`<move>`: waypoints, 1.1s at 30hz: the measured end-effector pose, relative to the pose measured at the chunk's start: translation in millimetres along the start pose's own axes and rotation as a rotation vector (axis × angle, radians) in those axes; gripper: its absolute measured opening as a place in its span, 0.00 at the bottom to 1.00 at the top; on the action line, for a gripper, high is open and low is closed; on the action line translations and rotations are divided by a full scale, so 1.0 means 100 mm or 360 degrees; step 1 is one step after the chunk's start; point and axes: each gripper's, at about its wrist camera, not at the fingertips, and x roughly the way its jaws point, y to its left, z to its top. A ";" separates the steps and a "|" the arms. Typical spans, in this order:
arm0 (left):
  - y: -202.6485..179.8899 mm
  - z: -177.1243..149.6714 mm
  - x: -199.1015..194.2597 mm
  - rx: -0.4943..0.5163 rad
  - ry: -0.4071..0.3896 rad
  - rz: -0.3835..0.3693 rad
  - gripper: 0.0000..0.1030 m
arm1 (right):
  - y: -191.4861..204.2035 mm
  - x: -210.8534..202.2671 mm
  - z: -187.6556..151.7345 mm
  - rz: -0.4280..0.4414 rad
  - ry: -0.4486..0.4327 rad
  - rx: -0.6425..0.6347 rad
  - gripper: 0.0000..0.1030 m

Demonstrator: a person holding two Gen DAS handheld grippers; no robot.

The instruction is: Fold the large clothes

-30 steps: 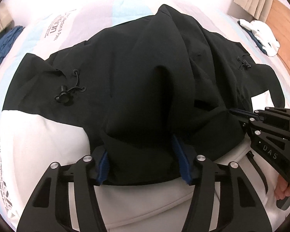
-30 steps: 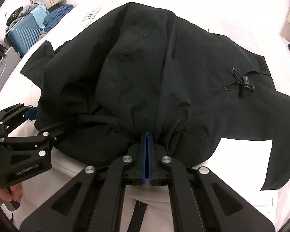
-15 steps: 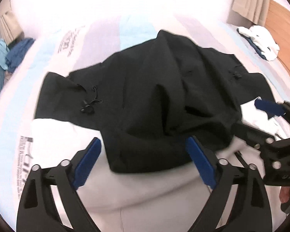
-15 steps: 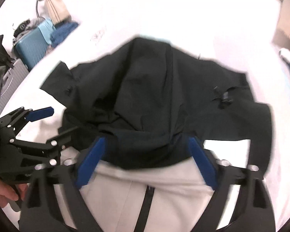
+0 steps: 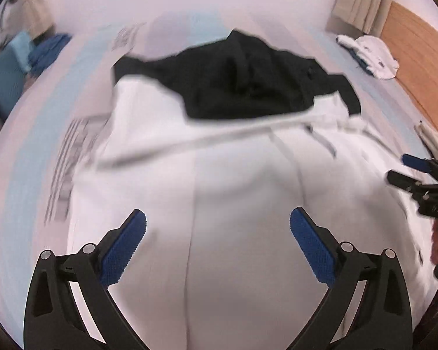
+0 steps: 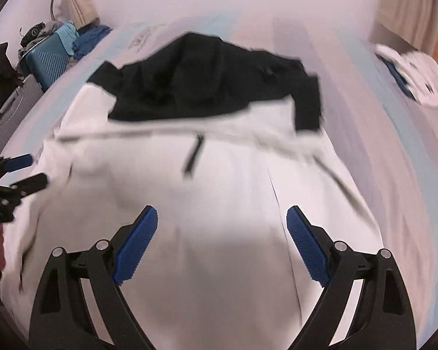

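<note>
A large jacket lies spread on the bed, its black hood and upper part (image 5: 242, 81) folded down over the white body (image 5: 219, 175); it also shows in the right wrist view (image 6: 207, 81), white part (image 6: 219, 189). My left gripper (image 5: 217, 227) is open and empty above the white fabric's near end. My right gripper (image 6: 222, 224) is open and empty too, and appears at the right edge of the left wrist view (image 5: 417, 172). The left gripper shows at the left edge of the right wrist view (image 6: 17, 169). Both views are motion-blurred.
The bed (image 5: 81, 67) has a pale blue and white striped cover. A white and blue clothes pile (image 5: 370, 55) lies at its far right near a wooden headboard (image 5: 414, 67). Blue suitcases and clothes (image 6: 49, 55) stand off the bed's left side.
Both grippers let go of the black fabric and opened wide, then pulled back toward me. The black part now lies on the white body, farther from the grippers.
</note>
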 end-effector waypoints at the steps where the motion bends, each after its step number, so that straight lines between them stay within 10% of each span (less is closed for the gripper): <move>1: 0.01 -0.16 -0.06 -0.0008 0.0024 0.0011 0.94 | -0.04 -0.04 -0.12 -0.0010 0.0013 0.0003 0.84; 16: 0.05 -1.74 -0.92 -0.0117 0.0152 0.0208 0.94 | -0.54 -0.88 -1.77 -0.0227 0.0184 0.0090 0.84; 33: 0.88 -2.60 -1.23 -0.0457 0.0127 0.0184 0.94 | -0.78 -1.19 -2.44 -0.0369 0.0204 0.0204 0.84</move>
